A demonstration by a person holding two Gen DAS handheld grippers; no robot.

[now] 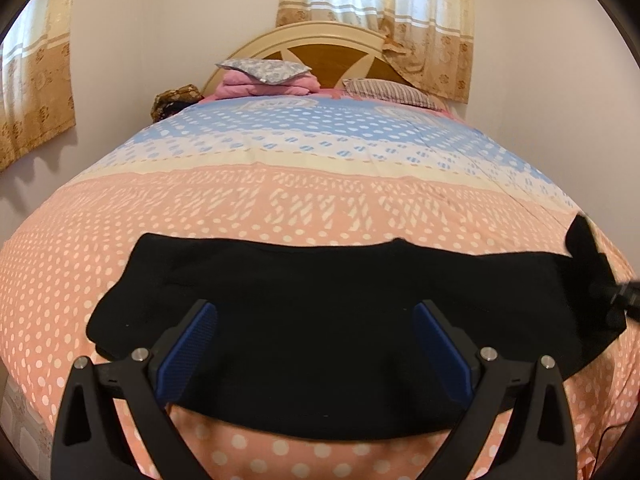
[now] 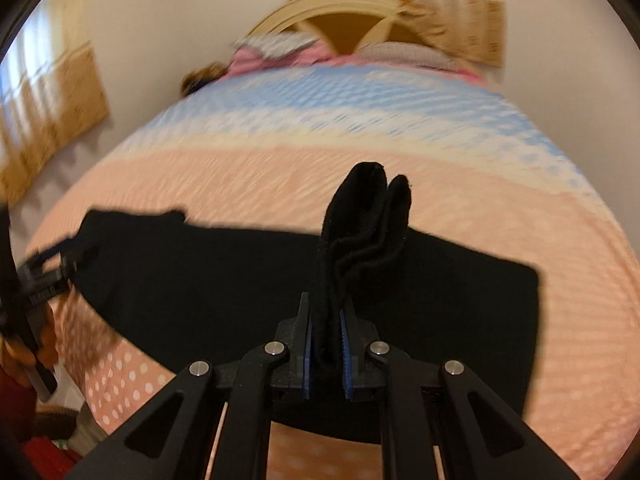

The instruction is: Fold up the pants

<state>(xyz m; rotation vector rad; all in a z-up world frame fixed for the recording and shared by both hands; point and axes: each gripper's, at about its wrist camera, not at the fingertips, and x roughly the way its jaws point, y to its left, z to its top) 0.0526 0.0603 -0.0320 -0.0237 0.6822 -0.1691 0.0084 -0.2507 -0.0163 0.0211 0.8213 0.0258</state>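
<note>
Right now the right gripper [image 2: 327,330] has its fingers [image 2: 305,344] clamped on a bunched end of the black pants [image 2: 224,280]; the pinched cloth stands up past the blue pads in folded layers, lifted off the bed. Seen from the left wrist view, this gripper [image 1: 600,280] is a dark blur at the right end of the pants [image 1: 320,320]. The left gripper [image 1: 316,344] hangs above the pants with its fingers [image 1: 188,344] spread wide apart, nothing between the pads. In the right wrist view it [image 2: 48,272] shows at the left end of the pants, held by a hand [image 2: 24,348]; that view is too blurred to show whether it touches the cloth.

The pants lie stretched across the near part of the bed [image 1: 280,200], on a pink dotted bedspread that turns cream and blue farther off. Pillows [image 1: 264,70] and a pink folded blanket [image 1: 264,86] sit at the wooden headboard [image 1: 328,54]. Curtains [image 1: 380,12] hang behind.
</note>
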